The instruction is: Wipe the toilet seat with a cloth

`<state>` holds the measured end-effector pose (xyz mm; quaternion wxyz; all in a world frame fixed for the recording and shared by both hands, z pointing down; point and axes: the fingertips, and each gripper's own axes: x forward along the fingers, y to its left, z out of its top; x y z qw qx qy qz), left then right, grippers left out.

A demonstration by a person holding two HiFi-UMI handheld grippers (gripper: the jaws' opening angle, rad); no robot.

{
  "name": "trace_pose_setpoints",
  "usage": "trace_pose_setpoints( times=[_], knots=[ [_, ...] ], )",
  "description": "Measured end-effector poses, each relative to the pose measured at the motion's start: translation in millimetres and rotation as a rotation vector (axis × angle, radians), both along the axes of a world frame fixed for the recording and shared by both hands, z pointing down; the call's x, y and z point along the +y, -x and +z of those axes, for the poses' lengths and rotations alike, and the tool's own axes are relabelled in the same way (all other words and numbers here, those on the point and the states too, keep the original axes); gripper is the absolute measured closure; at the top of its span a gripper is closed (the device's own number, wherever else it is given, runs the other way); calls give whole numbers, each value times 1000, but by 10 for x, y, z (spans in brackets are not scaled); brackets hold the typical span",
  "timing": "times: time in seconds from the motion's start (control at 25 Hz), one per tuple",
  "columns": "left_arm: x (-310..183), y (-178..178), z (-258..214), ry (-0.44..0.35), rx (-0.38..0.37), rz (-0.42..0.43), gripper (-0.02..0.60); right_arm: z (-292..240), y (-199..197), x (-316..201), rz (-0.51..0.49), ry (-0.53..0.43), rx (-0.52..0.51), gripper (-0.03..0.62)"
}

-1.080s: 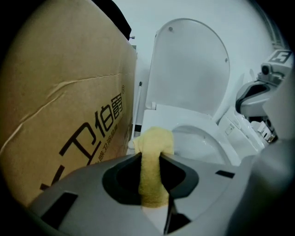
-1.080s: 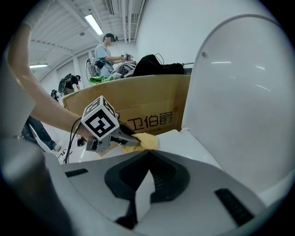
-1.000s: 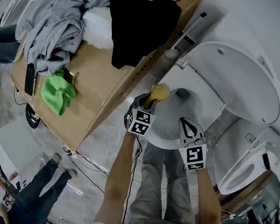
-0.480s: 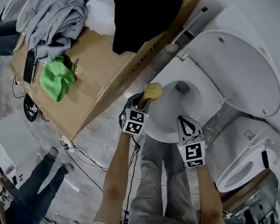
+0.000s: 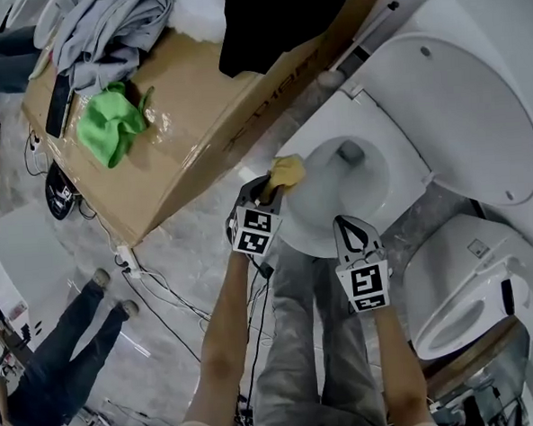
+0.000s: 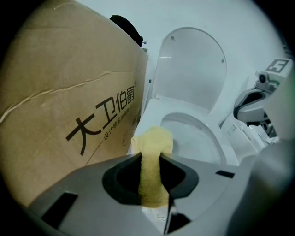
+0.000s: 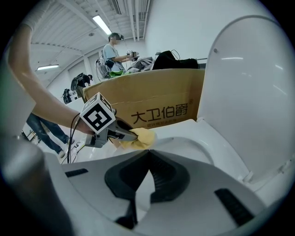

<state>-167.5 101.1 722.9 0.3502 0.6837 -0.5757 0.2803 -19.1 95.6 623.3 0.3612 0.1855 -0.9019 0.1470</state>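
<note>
Slid forward along toilet seat [image 5: 320,132] rim, left gripper [image 5: 269,188] clamps cloth [image 5: 288,170]; right gripper [image 5: 350,225] fingers together, empty.

Probably a warehouse-like test hall rather than a bathroom: a big printed cardboard box [image 5: 197,104] sits on the floor. An open toilet [image 5: 333,127] stands just beside it and a second toilet [image 5: 468,276] beyond. Cables [image 5: 168,299] trail from its corner, with strip lights [image 7: 102,24] above.

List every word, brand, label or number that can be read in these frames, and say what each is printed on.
"大卫伯爵", followed by a small ® mark: large black print on the side of the cardboard box.
Smaller line just under it on the same box: too small to read with certainty.
Square markers on the cubes of the left gripper and right gripper: black-and-white patterns only, no words.
</note>
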Motion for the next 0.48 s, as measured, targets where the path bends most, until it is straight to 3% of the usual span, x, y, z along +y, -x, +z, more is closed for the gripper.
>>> trace_pose_setpoints(
  times=[0.48],
  knots=[
    [481,-119,13,6,12,-48,480,33,-46,305,-48,13,4,586]
  ],
)
